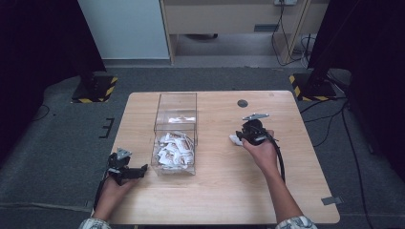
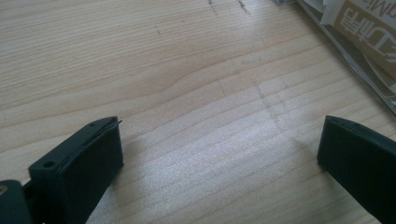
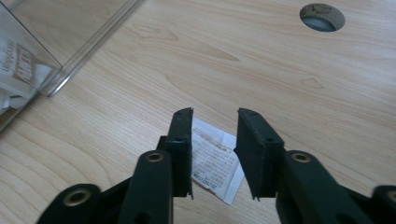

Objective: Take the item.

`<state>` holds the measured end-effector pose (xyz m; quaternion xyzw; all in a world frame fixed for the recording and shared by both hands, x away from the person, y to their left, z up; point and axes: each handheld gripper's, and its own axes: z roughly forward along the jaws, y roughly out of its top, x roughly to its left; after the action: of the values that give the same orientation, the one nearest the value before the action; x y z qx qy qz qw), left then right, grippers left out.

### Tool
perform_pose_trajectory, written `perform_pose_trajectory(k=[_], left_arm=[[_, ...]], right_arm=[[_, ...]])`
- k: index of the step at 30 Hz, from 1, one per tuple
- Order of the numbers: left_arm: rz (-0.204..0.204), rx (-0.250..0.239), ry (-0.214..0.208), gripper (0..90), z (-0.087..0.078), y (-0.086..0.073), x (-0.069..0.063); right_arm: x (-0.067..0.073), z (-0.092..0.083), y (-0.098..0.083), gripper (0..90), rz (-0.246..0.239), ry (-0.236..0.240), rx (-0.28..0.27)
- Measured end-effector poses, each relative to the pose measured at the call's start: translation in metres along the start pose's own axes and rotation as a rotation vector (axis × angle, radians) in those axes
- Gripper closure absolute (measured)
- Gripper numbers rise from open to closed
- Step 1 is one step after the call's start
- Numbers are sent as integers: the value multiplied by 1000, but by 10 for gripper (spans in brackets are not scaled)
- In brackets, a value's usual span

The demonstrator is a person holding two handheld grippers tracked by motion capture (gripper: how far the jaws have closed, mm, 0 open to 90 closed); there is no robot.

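Right gripper [image 3: 214,154] is held low over the table [image 1: 224,191]; its jaws stand partly spread, nothing pinched. A white sachet [image 3: 214,161] lies flat on the wood beneath the gap, touched by neither pad as far as can be told. In the high view the sachet [image 1: 234,139] is seen just left of the right gripper [image 1: 251,135], with bare wood between it and the clear box [image 1: 175,136].

Left gripper [image 2: 219,149] is set low at the table's near left, jaws spread wide, bare wood between them. A wall of the box and printed sachets behind it are seen at the upper right of the left gripper view.

Loose sachets [image 1: 174,150] are piled in the box's near half. A round cable hole [image 3: 322,17] is seen beyond the right gripper. Open wood is left on the right half and along the near edge.
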<state>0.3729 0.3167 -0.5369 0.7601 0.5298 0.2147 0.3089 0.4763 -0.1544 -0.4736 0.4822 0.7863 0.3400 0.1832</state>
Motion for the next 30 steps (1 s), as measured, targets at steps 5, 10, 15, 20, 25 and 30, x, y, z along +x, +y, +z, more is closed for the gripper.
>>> perform_pose_trajectory(k=[5,10,15,20,25,30], left_arm=[[0,0,0,0,0,0,0],[0,0,0,0,0,0,0],[0,0,0,0,0,0,0],[0,0,0,0,0,0,0],[0,0,0,0,0,0,0],[0,0,0,0,0,0,0]], right_arm=[[0,-7,-2,470,9,9,-21],[3,-17,-10,346,-6,-6,-47],[8,-27,-24,271,-13,-1,-58],[17,-32,-39,191,-19,27,-43],[26,-32,-59,121,-38,57,0],[31,-27,-87,95,-14,77,23]])
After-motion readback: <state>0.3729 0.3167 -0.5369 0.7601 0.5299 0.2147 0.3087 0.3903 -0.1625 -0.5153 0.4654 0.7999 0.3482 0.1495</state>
